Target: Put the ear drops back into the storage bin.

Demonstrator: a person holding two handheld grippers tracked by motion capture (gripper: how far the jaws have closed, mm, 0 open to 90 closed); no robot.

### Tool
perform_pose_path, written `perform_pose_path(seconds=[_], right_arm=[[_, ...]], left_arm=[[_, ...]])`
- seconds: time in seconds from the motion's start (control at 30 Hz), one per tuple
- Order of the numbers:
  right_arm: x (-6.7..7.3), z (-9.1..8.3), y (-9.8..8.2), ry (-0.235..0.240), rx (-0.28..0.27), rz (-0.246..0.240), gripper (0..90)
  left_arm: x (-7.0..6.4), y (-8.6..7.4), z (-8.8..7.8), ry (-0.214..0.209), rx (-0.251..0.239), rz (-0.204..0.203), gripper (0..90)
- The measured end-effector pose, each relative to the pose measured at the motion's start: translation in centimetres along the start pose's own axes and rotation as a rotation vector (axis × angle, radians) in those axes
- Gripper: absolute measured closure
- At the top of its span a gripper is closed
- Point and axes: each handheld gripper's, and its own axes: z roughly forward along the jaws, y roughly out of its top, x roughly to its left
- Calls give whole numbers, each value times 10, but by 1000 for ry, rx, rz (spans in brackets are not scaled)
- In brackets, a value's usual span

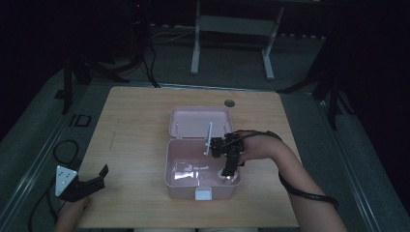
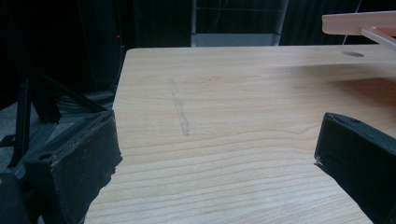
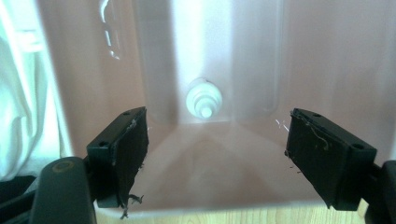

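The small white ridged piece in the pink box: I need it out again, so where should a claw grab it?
Probably by its wider round base, coming straight down from above: the white ridged piece stands upright in a corner of the pink box, stepped rings narrowing upward, walls close on two sides.

Pink storage box (image 1: 200, 186), white latch (image 1: 203, 194); white ridged cap (image 3: 204, 99) inside; light wood-grain table (image 1: 135, 145); black grippers.
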Motion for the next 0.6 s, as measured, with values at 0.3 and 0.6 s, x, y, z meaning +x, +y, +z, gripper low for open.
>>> perform_pose_path(seconds=[0.3, 0.6], right_arm=[[1, -29, -25, -51, -94, 29, 190], [0, -45, -60, -90, -163, 98, 192]], left_arm=[[0, 0, 0, 2, 0, 3, 4], [0, 0, 0, 3, -1, 1, 4]])
